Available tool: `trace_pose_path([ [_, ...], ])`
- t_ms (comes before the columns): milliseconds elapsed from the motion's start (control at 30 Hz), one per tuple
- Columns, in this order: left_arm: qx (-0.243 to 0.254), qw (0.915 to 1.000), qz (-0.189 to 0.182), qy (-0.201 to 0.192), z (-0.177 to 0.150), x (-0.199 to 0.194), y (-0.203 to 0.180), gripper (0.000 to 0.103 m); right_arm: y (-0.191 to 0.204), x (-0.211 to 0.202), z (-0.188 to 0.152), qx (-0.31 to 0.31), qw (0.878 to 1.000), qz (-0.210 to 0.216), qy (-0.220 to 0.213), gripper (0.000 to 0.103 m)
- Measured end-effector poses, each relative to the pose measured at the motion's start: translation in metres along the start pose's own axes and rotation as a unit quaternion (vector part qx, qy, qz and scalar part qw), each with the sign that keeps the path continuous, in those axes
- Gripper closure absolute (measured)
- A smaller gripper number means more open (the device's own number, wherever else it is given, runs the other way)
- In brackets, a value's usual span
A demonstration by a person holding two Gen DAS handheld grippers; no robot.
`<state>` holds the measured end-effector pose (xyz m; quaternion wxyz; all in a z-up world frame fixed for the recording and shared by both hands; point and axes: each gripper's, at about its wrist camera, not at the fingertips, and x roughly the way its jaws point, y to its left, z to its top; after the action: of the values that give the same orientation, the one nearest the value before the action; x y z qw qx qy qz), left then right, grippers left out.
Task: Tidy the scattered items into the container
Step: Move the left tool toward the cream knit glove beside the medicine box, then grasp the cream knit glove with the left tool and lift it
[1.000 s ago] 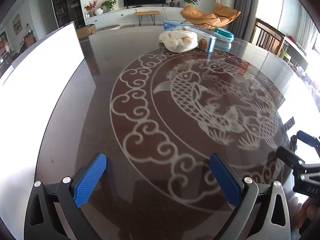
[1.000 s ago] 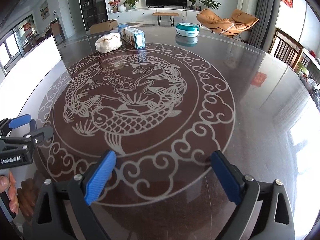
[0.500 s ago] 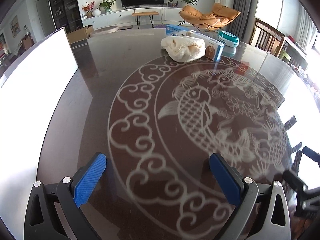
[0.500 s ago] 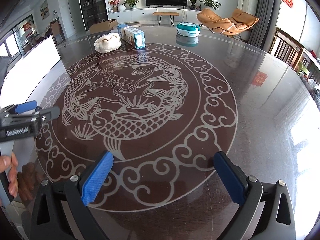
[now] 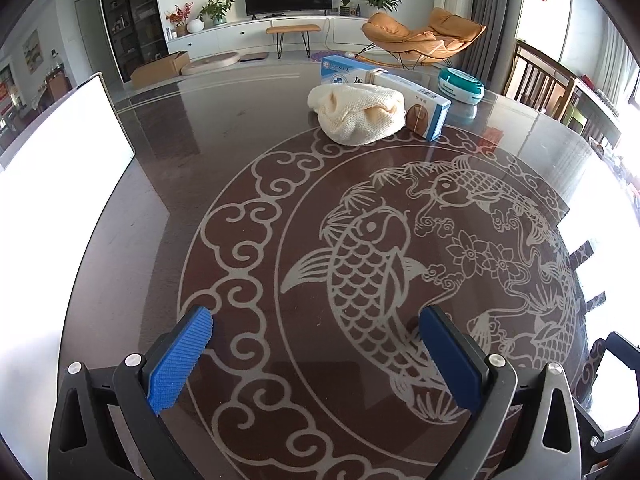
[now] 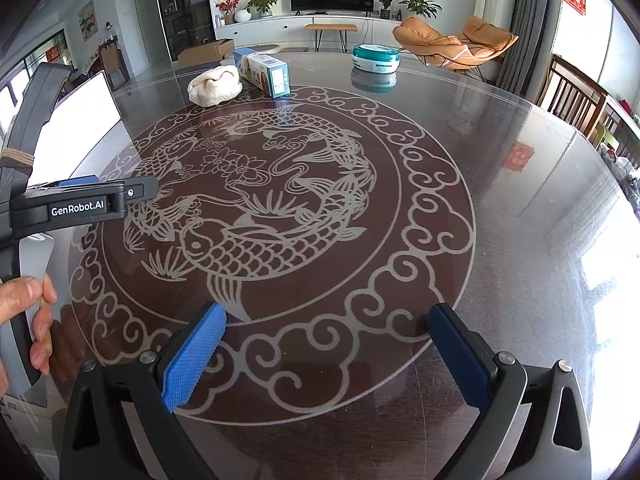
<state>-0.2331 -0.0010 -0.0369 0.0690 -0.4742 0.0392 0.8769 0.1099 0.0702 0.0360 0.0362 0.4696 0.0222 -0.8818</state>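
A: Cloth bundle [image 5: 358, 118] and box [image 5: 408, 98] sit far across the counter [image 5: 200, 128]; teal container [image 5: 460, 86] behind, right.
B: Both hand-held grippers, left [image 5: 316, 356] and right [image 6: 326, 356], released, empty. Approach step; next, reach cloth.

"GenRobot.AI" in white on the left claw [image 6: 86, 204] body, at left in the right wrist view; box [image 5: 404, 98] print too small to read.

Your blue-and-white box [image 5: 416, 96] sits partly behind the cream cloth bundle [image 5: 358, 114], toward 12 o'clock; its print is too small to read. At 9 o'clock the white panel [image 5: 52, 184] runs off the frame edge. Your hand [image 6: 28, 320] is cropped at 8 o'clock in the right wrist view.
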Motion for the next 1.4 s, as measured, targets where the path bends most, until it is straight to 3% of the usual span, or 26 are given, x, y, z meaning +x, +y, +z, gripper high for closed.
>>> trace_pose_path([
  [767,0.016,0.9998,-0.014,0.002,0.107,0.070,-0.013,0.000,0.001,0.000,-0.001,0.000,1.000,0.001,0.000,0.001],
  [1400,-0.015,0.9997,0.006,0.017,0.126,0.085,-0.015,0.000,0.000,0.000,-0.001,-0.001,1.000,0.002,0.000,0.001],
])
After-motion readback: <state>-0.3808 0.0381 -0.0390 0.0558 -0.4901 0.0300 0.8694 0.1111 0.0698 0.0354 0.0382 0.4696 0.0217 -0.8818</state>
